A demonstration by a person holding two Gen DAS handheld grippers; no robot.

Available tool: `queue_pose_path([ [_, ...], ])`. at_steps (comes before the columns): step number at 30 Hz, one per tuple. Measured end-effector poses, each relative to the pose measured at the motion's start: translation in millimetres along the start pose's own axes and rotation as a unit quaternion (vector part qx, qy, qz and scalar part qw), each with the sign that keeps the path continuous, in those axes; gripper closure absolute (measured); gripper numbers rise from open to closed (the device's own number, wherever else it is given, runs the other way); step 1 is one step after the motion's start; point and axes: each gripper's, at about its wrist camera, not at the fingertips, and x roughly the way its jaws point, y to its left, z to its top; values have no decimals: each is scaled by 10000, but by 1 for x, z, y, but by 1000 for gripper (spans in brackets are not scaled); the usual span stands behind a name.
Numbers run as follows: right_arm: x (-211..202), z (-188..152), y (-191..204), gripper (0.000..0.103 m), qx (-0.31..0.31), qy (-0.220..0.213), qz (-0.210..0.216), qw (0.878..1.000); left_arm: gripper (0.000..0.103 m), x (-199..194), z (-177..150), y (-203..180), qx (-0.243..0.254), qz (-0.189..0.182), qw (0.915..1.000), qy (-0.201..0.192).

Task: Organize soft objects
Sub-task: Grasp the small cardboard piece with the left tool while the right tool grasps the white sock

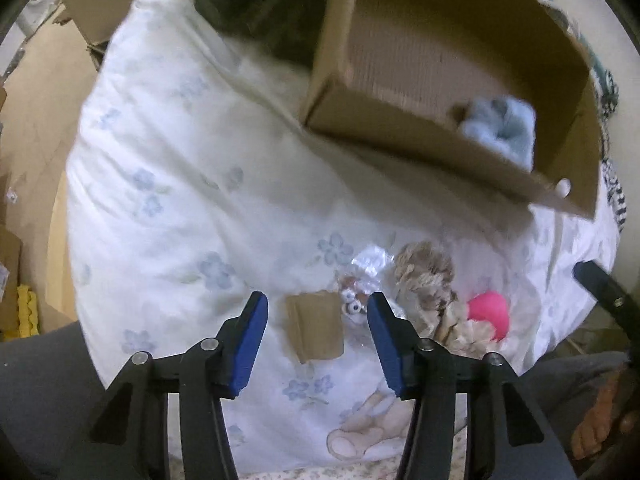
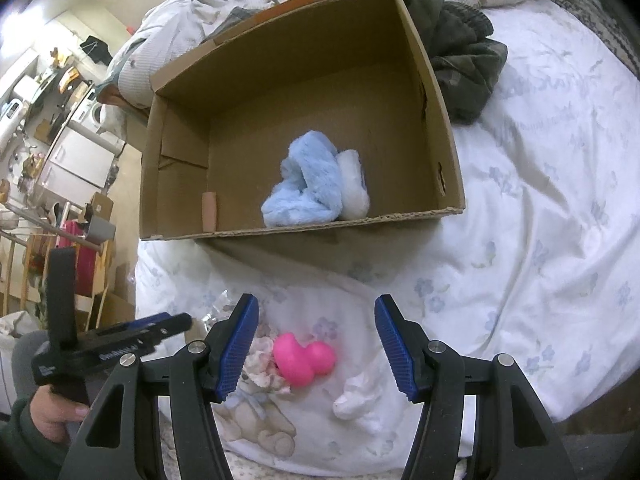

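Observation:
My left gripper (image 1: 318, 304) is open and points down at the bed. A brown cardboard scrap (image 1: 314, 326) and a clear plastic packet (image 1: 354, 300) lie between its pads, untouched. To their right lie a beige rope toy (image 1: 428, 292) and a pink rubber toy (image 1: 490, 314). My right gripper (image 2: 317, 302) is open above the pink toy (image 2: 304, 360), with the rope toy (image 2: 262, 366) by its left finger and a small white soft piece (image 2: 356, 400) lower right. The open cardboard box (image 2: 444, 120) holds a fluffy blue item (image 2: 308, 184) and a white one (image 2: 354, 184).
The floral white duvet (image 2: 540, 220) covers the bed. A dark green garment (image 2: 460, 52) lies beside the box at the back. A hand (image 2: 56, 412) holds the left gripper (image 2: 160, 326) at the left. Cardboard boxes (image 1: 36, 120) and furniture stand beyond the bed's left edge.

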Motion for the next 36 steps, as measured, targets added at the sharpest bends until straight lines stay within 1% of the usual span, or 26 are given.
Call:
queue_pose_path([
  [1,0,0,-1,39,20,19,-7,10000,62,7,-1,-2,50,77,9999,120],
  [3,1,0,-5,39,77,63,-35,9999,69,14,-3,-3,44,86,9996,247],
  [5,2,0,-9,39,127,119,-107,9998,77,14,-4,-5,58,70,9996,251],
  [7,3,0,-14,39,217,175,-128,9995,86,12,-5,-7,108,135,9995,247],
  [10,5,-1,-21,39,377,275,-68,9989,92,8,-5,-6,68,91,9997,219],
  [12,7,-2,-25,39,465,380,-18,9982,93,0,-5,-3,6,59,9999,127],
  [14,11,-5,-31,39,567,528,21,9970,93,-12,-6,1,-6,100,9999,-61],
  [17,22,-12,-38,39,707,953,43,9929,93,-28,-6,3,-38,122,9994,-332],
  [19,28,-17,-40,39,732,1151,10,9907,93,-34,-6,2,-15,178,9987,-468],
  [22,38,-24,-38,40,639,1441,-42,9875,93,-40,-4,0,21,167,9985,-520],
  [23,42,-26,-35,45,562,1534,-58,9866,93,-39,-2,1,35,165,9984,-531],
  [24,46,-28,-31,47,464,1617,-86,9857,93,-39,-4,0,56,163,9984,-538],
  [26,53,-31,-26,47,295,1757,-167,9839,93,-37,-6,-5,71,162,9984,-540],
  [28,60,-34,-22,50,166,1864,-267,9820,93,-38,-6,-6,85,147,9984,-543],
  [31,69,-36,-20,65,80,1970,-374,9797,93,-42,-5,-4,107,136,9983,-561],
  [32,71,-37,-21,71,59,1988,-411,9792,93,-40,-6,-5,115,130,9982,-568],
  [34,73,-39,-18,74,4,1956,-431,9797,93,-41,-6,-4,113,118,9982,-569],
  [35,71,-38,-17,75,1,1888,-299,9816,93,-41,-6,-4,112,123,9982,-571],
  [36,68,-39,-14,76,-16,1806,-264,9832,93,-41,-6,-4,106,122,9982,-575],
])
